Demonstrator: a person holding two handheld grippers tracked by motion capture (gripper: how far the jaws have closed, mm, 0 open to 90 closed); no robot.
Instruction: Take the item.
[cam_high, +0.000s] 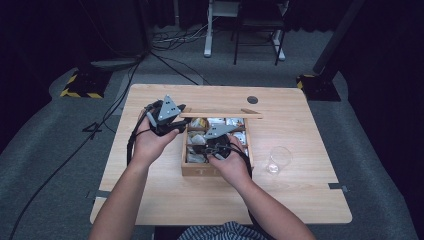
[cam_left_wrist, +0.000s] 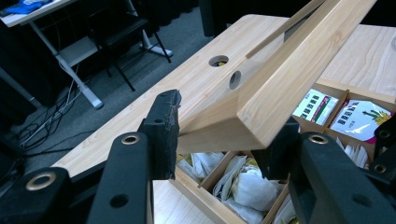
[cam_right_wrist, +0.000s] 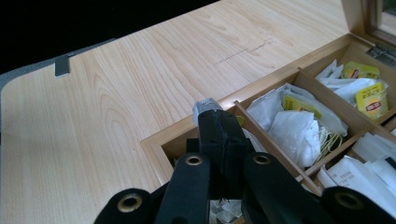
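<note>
A wooden tea box sits mid-table, its compartments full of white and yellow tea bags. Its lid is raised, and my left gripper is shut on the lid's left corner. In the left gripper view, the lid slants up between the two jaws of the left gripper. My right gripper hangs over the box's near-left compartments. In its own view, the right gripper is shut on a small grey-white sachet that sticks out past its tips above the box's rim.
An empty clear glass stands on the table to the right of the box. A round cable hole lies near the table's far edge. Bare wood spreads left of the box. Desk legs and cables lie on the floor beyond.
</note>
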